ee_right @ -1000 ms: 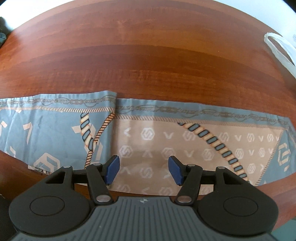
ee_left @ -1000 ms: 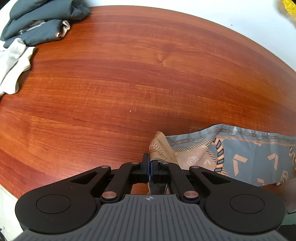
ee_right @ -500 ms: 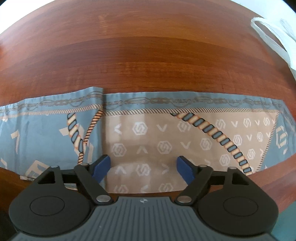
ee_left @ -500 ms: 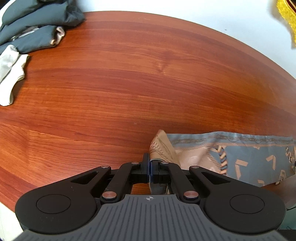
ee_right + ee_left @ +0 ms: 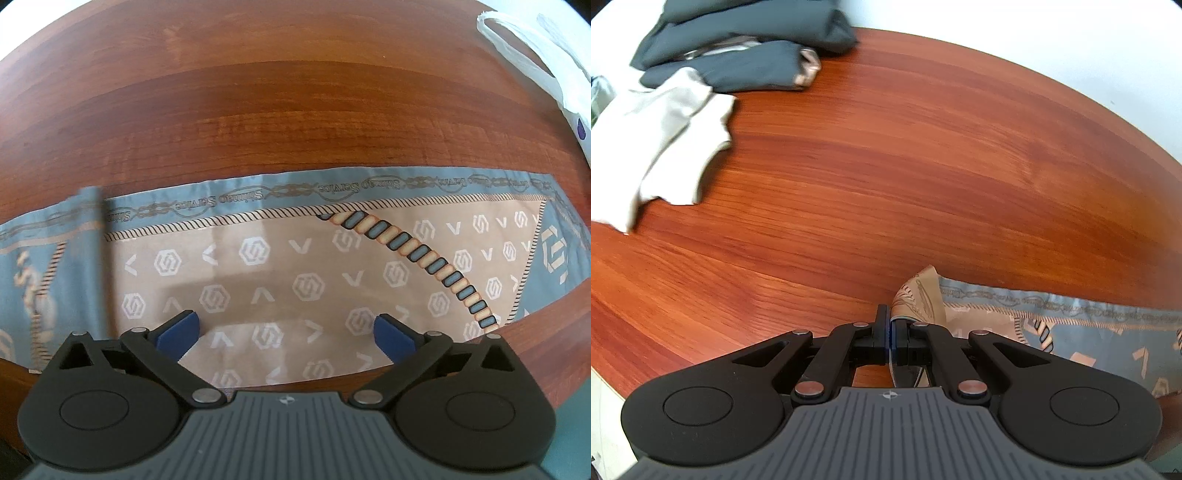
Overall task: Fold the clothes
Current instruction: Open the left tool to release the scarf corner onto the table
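Note:
A blue and tan patterned scarf [image 5: 295, 266] lies as a long band along the near edge of the wooden table [image 5: 295, 110]. My left gripper [image 5: 892, 332] is shut on the scarf's left corner [image 5: 918, 299], which stands bunched up above the fingers; the rest of the scarf [image 5: 1071, 332] trails off to the right. My right gripper [image 5: 288, 330] is open wide and empty, its blue pads [image 5: 177, 330] hovering over the scarf's tan middle near the table's front edge.
Folded dark grey clothes [image 5: 738, 55] and a cream garment [image 5: 661, 140] lie at the far left of the table. A white plastic bag [image 5: 546, 62] sits at the far right. The table's front edge [image 5: 613, 387] runs just below both grippers.
My right gripper has opened wider and moved right along the scarf. My left gripper, still holding the corner, has turned left, so the pile of clothes looms larger.

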`<state>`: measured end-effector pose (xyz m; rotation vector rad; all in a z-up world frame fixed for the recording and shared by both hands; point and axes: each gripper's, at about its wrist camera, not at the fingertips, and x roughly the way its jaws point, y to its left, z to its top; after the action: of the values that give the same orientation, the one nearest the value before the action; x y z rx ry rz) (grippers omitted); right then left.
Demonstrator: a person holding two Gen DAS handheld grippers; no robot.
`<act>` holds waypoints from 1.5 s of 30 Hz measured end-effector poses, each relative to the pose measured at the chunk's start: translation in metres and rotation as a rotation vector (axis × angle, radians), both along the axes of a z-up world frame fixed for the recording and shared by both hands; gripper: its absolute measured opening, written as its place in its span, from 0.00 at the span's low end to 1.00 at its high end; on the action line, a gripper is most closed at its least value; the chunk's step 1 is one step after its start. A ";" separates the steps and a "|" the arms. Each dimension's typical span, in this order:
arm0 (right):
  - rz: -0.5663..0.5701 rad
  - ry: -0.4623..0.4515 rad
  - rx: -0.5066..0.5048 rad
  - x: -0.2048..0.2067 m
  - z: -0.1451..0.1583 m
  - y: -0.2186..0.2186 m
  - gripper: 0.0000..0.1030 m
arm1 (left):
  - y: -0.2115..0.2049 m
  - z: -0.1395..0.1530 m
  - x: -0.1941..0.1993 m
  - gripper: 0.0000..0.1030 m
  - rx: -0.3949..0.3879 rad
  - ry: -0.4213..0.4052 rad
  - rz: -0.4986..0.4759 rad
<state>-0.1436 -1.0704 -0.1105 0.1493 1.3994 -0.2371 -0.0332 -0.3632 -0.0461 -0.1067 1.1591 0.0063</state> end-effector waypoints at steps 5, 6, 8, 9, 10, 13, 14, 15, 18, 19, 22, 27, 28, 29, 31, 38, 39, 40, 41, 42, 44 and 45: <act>0.003 0.011 -0.019 0.004 0.001 -0.002 0.99 | 0.036 0.002 0.004 0.01 0.021 0.004 0.022; 0.003 0.013 -0.021 0.006 0.001 -0.001 0.99 | 0.041 0.002 0.004 0.01 0.023 0.006 0.027; 0.003 0.014 -0.023 0.007 0.001 -0.002 0.99 | 0.060 -0.001 0.005 0.01 0.034 0.011 0.050; 0.002 0.014 -0.023 0.008 0.001 -0.002 0.99 | 0.068 -0.002 0.006 0.01 0.040 0.011 0.063; 0.001 0.015 -0.024 0.010 -0.001 -0.001 0.99 | 0.073 -0.002 0.006 0.01 0.042 0.010 0.076; -0.001 0.015 -0.026 0.010 -0.005 0.000 0.99 | 0.091 -0.005 0.008 0.01 0.049 0.011 0.107; -0.001 0.015 -0.028 0.008 -0.006 0.000 0.99 | 0.094 -0.006 0.008 0.01 0.053 0.012 0.110; -0.001 0.015 -0.029 0.007 -0.006 0.000 0.99 | 0.098 -0.007 0.009 0.01 0.060 0.014 0.115; -0.001 0.016 -0.036 0.011 -0.010 0.005 0.99 | 0.110 -0.011 0.010 0.01 0.073 0.020 0.127; -0.002 0.016 -0.036 0.012 -0.013 0.008 0.99 | 0.115 -0.012 0.011 0.01 0.079 0.020 0.131; -0.003 0.019 -0.039 0.010 -0.013 0.013 0.99 | 0.130 -0.013 0.013 0.01 0.093 0.020 0.143; 0.006 0.027 -0.048 0.009 -0.010 0.017 0.99 | 0.156 -0.015 0.016 0.01 0.104 0.023 0.161; 0.009 0.029 -0.050 0.009 -0.008 0.017 0.99 | 0.161 -0.014 0.017 0.01 0.109 0.023 0.161; 0.011 0.031 -0.052 0.010 -0.008 0.017 0.99 | 0.165 -0.014 0.018 0.01 0.114 0.023 0.163; 0.011 0.033 -0.052 0.011 -0.008 0.018 0.99 | 0.171 -0.014 0.020 0.01 0.121 0.028 0.170; 0.004 0.035 -0.042 0.013 -0.005 0.016 0.99 | 0.193 -0.022 0.024 0.01 0.102 0.059 0.223; 0.006 0.036 -0.042 0.012 -0.006 0.015 0.99 | 0.194 -0.023 0.025 0.01 0.101 0.060 0.226; 0.009 0.037 -0.043 0.013 -0.006 0.015 0.99 | 0.195 -0.024 0.025 0.01 0.102 0.062 0.228; 0.010 0.039 -0.044 0.013 -0.006 0.015 0.99 | 0.195 -0.025 0.026 0.03 0.104 0.063 0.226; 0.011 0.040 -0.046 0.014 -0.007 0.015 0.99 | 0.195 -0.026 0.027 0.04 0.106 0.064 0.224; 0.012 0.041 -0.047 0.016 -0.008 0.015 0.99 | 0.195 -0.028 0.028 0.04 0.107 0.067 0.221; 0.010 0.043 -0.048 0.016 -0.007 0.014 0.99 | 0.195 -0.029 0.029 0.05 0.108 0.069 0.219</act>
<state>-0.1276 -1.0559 -0.1179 0.0985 1.4354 -0.2665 -0.0041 -0.1679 -0.0754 -0.1382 1.2092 0.2674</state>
